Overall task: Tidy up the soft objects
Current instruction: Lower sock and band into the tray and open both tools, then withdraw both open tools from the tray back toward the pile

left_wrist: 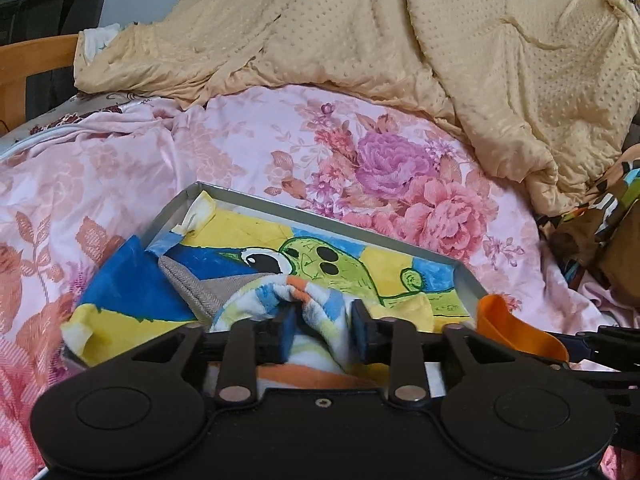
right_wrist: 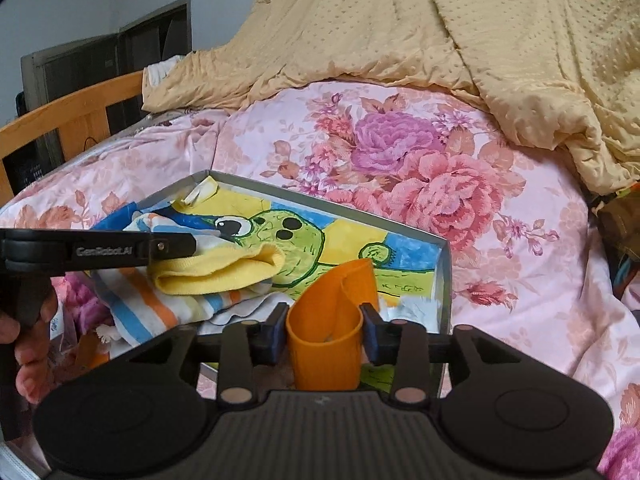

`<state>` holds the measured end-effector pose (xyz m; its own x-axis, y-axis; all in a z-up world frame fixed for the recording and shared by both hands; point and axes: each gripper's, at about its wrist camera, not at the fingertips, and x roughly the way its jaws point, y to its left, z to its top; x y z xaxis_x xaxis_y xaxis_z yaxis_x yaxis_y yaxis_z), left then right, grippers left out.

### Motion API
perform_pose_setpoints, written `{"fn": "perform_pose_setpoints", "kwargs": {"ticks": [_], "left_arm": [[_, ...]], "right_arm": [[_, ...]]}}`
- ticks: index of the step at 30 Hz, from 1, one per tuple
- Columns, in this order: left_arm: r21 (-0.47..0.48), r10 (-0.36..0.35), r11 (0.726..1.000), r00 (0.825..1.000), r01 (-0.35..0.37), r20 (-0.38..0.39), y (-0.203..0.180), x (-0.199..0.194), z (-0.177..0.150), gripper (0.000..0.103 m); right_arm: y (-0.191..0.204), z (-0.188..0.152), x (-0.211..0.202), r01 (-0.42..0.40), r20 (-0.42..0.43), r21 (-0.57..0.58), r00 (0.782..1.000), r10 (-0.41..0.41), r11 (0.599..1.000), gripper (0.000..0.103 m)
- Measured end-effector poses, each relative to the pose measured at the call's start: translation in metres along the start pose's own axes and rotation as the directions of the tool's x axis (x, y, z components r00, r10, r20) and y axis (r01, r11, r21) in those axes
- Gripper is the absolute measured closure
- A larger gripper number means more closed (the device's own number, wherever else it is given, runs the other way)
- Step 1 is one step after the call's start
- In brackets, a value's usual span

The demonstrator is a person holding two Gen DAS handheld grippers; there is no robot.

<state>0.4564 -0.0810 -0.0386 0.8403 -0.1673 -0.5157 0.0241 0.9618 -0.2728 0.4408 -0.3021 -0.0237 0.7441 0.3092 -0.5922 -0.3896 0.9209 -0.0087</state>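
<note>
Soft things gathered in the tray (left_wrist: 466, 276) on the bed (left_wrist: 120, 168); release under way.
Left tool (left_wrist: 322, 330) stands apart around the striped cloth (left_wrist: 316, 300); right tool (right_wrist: 325, 330) apart beside the orange cloth (right_wrist: 326, 320), both at the tray's near edge.

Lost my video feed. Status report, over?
Left gripper open around striped cloth. Right gripper open, orange cloth between pads. Both over tray. Nothing blocking.

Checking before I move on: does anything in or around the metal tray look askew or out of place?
Yes. The cartoon-print cloth lining the metal tray is not flat: its blue and yellow corner spills over the tray's left edge onto the floral bedspread. The striped towel also lies bunched, hanging past the near edge.
</note>
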Motion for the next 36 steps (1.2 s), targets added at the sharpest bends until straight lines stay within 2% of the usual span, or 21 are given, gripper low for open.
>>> {"fn": "perform_pose_setpoints", "kwargs": {"ticks": [1, 2, 3, 6, 11, 17, 22, 30, 36], "left_arm": [[0.005, 0.002, 1.0, 1.0, -0.002, 0.009, -0.001, -0.003, -0.001, 0.048], [0.016, 0.009, 1.0, 1.0, -0.009, 0.024, -0.003, -0.008, -0.003, 0.041], [0.029, 0.013, 0.999, 0.999, -0.014, 0.036, -0.006, -0.012, -0.005, 0.035], [0.053, 0.02, 0.998, 0.998, -0.023, 0.052, -0.011, -0.024, -0.008, 0.029], [0.037, 0.024, 0.999, 0.995, -0.028, 0.092, -0.014, -0.05, -0.011, 0.024], [0.04, 0.032, 0.998, 0.988, -0.039, 0.153, -0.019, -0.092, -0.016, 0.01], [0.071, -0.002, 0.997, 0.981, -0.012, 0.196, -0.025, -0.138, -0.025, 0.001], [0.071, -0.028, 0.997, 0.975, 0.012, 0.219, -0.026, -0.203, -0.047, 0.001], [0.07, -0.033, 0.997, 0.975, 0.019, 0.218, -0.016, -0.247, -0.065, 0.001]], "right_arm": [[-0.001, -0.001, -0.003, 0.004, 0.013, 0.012, 1.0, -0.004, 1.0, 0.047], [-0.002, -0.001, -0.006, 0.006, 0.023, 0.021, 1.0, -0.007, 1.0, 0.04], [-0.003, -0.002, -0.01, 0.009, 0.034, 0.031, 0.999, -0.01, 0.999, 0.038], [-0.005, -0.004, -0.022, 0.013, 0.06, 0.053, 0.998, -0.016, 0.999, 0.032], [-0.006, -0.009, -0.057, 0.035, 0.139, 0.09, 0.989, -0.047, 0.995, 0.016], [-0.002, -0.015, -0.107, 0.047, 0.212, 0.118, 0.975, -0.071, 0.992, 0.003], [0.011, -0.023, -0.15, 0.067, 0.252, 0.12, 0.963, -0.096, 0.991, 0.0], [0.043, -0.04, -0.209, 0.1, 0.312, 0.095, 0.942, -0.125, 0.99, 0.0], [0.069, -0.065, -0.246, 0.127, 0.354, 0.117, 0.921, -0.161, 0.985, 0.0]]}}
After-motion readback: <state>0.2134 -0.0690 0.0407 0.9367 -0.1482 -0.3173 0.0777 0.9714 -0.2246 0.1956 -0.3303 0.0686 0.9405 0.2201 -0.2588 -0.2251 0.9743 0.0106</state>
